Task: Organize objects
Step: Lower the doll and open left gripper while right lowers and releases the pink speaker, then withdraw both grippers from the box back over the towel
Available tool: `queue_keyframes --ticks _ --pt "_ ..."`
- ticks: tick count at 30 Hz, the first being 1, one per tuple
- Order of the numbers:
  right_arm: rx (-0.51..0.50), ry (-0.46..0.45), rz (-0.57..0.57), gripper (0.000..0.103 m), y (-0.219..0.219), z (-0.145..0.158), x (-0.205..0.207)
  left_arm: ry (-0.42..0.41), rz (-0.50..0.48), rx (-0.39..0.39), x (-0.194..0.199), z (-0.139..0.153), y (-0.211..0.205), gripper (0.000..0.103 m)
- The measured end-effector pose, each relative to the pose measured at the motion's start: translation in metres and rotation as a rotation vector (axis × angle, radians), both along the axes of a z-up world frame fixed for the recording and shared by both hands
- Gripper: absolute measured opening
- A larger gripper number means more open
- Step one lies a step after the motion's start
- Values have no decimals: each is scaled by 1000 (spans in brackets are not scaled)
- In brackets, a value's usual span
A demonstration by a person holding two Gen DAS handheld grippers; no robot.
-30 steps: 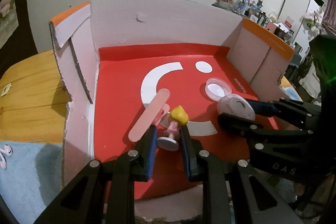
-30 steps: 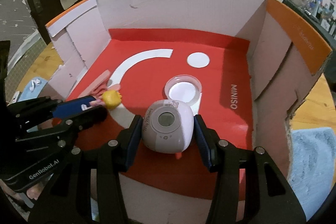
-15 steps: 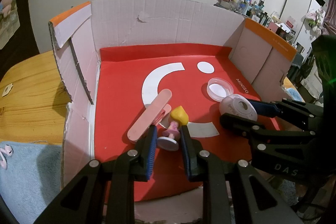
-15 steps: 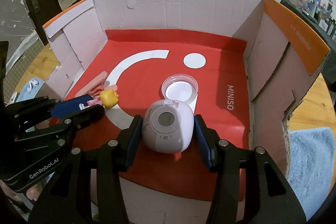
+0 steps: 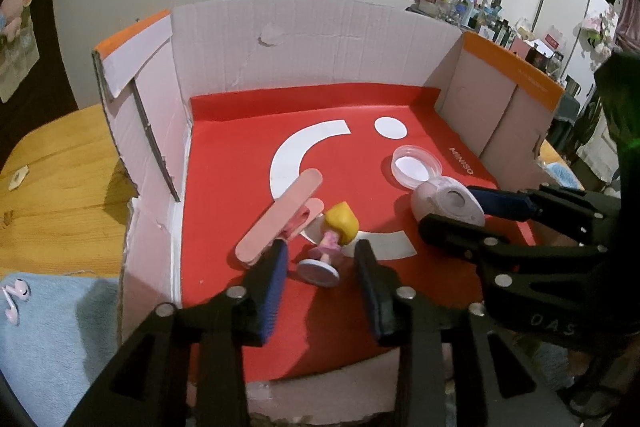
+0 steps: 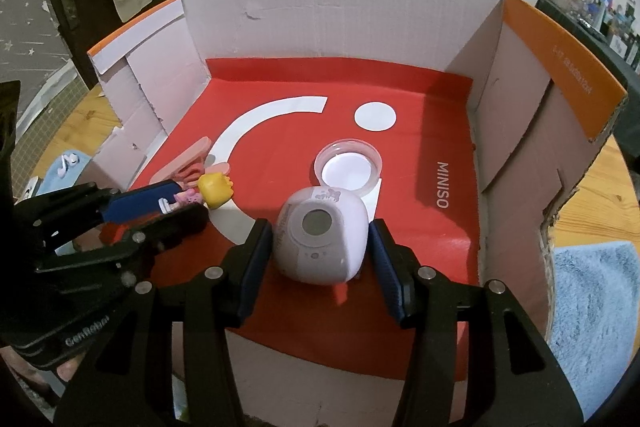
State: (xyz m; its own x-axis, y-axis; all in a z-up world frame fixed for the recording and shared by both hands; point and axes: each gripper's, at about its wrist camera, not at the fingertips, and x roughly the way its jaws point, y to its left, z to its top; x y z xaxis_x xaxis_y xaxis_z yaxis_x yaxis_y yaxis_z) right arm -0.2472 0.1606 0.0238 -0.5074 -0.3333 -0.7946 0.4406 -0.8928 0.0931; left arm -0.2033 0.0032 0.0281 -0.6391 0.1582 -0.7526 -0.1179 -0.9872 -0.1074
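Both grippers are reaching into the cardboard box (image 5: 320, 39) from its near side, over the red liner (image 5: 240, 131). The left gripper (image 5: 322, 269) is standing with its jaws apart around the little figurine (image 5: 332, 243), which is lying tipped on the liner, yellow head pointing away and round base toward the camera; a gap is showing on each side of it, so neither pad is touching it. A pink clip (image 5: 280, 217) is lying just beside the figurine, close against the left finger's tip.

The right gripper (image 6: 318, 253) is straddling the pale lilac timer (image 6: 320, 235), its jaws parted with a sliver of space on either side of the body, so it is not clamping. The timer is sitting on the liner near the box's front, its small round screen facing up toward the camera. Just behind it, a clear round lid (image 6: 347, 169) is resting flat on the liner.

The box is sitting on a wooden table (image 5: 56, 187), with a blue towel (image 6: 592, 307) spreading at the front on both sides and earbuds (image 5: 16, 299) lying on its left part
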Motion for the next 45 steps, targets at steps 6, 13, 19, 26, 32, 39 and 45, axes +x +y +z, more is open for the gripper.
queue_keyframes --ticks 6,13,19,26,32,39,45 --pt "-6 19 1 56 1 5 6 10 6 -2 2 2 -1 41" --pt "-25 33 -2 56 4 10 12 33 13 -11 7 8 0 49" --pt "-42 52 -2 56 8 16 21 54 15 -26 15 13 2 55" --pt "-63 79 -4 62 13 22 33 91 39 -53 27 22 1 67" --pt "-83 99 -5 70 18 28 45 108 48 -69 37 27 -1 73" --pt "-100 121 -6 70 20 36 56 132 71 -74 49 33 -6 85" --pt "-119 133 -6 78 22 40 65 149 92 -87 58 38 -9 93"
